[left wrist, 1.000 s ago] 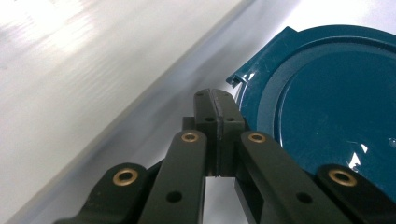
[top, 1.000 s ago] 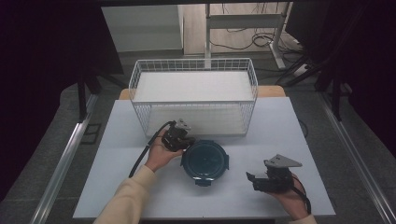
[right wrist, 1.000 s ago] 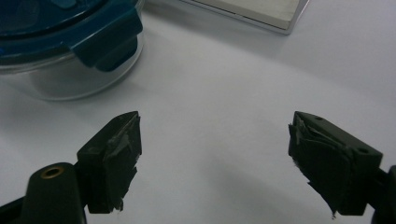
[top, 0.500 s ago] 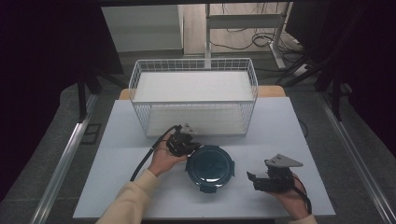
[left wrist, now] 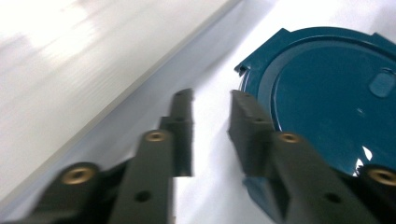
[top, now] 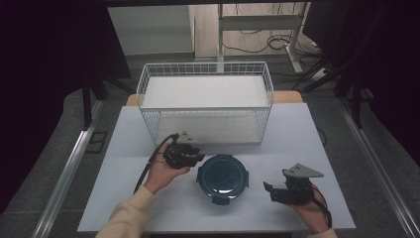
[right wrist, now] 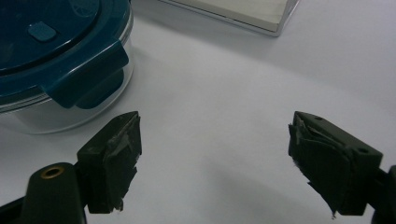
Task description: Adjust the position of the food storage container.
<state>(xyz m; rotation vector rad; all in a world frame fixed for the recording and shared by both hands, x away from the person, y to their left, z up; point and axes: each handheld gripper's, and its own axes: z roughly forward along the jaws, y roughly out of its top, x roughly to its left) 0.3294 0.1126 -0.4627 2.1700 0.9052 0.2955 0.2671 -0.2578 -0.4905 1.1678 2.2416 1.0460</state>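
Left gripper [top: 190, 154] fingers [left wrist: 183, 122]: narrow gap w/ bare bench [top: 307, 134] between them. Round container [top: 222, 177] touches or nearly touches the outer side of one finger, blocking travel that way; wire basket [top: 205, 101] wall stands near on the opp. side.

Right gripper [top: 277, 191] fingers [right wrist: 116, 140]: spread wide, bare bench between and ahead. Container stands just beyond one fingertip, apart from it; its side latch [right wrist: 88, 77] projects toward that finger. Bench past the other finger is free.

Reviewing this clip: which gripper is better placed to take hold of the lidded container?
Probably the left gripper: its jaws sit right at the container lid's rim. The right gripper stands open but apart.
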